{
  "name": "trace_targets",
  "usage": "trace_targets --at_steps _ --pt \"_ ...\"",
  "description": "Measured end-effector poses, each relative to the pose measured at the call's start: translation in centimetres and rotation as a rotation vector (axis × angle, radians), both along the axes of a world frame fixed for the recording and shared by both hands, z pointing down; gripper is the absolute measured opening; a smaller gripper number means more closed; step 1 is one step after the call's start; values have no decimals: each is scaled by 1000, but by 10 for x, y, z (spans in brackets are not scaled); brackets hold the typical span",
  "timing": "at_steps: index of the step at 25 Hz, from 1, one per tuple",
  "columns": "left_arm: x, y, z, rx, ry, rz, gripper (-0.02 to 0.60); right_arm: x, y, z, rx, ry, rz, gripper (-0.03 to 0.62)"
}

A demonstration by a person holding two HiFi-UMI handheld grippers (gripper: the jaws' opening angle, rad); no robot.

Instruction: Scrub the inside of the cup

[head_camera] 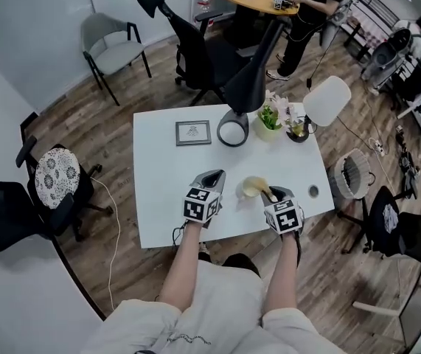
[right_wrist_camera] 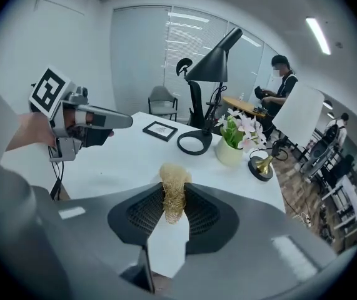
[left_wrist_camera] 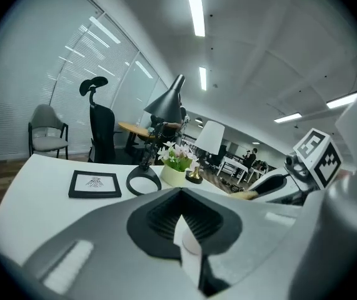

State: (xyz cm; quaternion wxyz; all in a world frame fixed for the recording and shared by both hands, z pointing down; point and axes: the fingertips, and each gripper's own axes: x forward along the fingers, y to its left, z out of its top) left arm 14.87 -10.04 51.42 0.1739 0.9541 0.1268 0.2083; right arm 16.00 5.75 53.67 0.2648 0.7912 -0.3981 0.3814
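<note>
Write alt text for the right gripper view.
The right gripper is shut on a tuft of straw-coloured scrubber, held over a white table. The left gripper hangs at the left of the picture, apart from it. Farther back on the table stand a black desk lamp, a framed picture and a pot of flowers.

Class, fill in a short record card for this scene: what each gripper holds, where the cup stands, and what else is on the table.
surface: white table
cup: cup stands on the table between the two grippers
right gripper: right gripper shut on a golden scrubber, right beside the cup; the views do not show whether the scrubber is inside it
left gripper: left gripper shut, nothing between its fingers
also on table: picture frame, black lamp, flower pot
</note>
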Motion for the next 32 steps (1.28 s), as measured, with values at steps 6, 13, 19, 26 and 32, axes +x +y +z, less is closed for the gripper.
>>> trace_targets --at_steps 6,13,19,26,32 --pt "-21 9 39 17 -68 50 0 22 -11 14 -75 -71 -104 117" --pt "-33 12 55 135 -112 85 0 16 -43 27 -225 -171 -326 115" --pt "-33 30 55 240 -95 116 0 28 -44 23 -262 -222 -496 115" --pt "-31 52 63 274 -149 89 0 18 -51 22 -258 -253 -784 115" --pt "-35 62 76 211 -148 -89 12 13 -45 22 -261 -215 -1009 115"
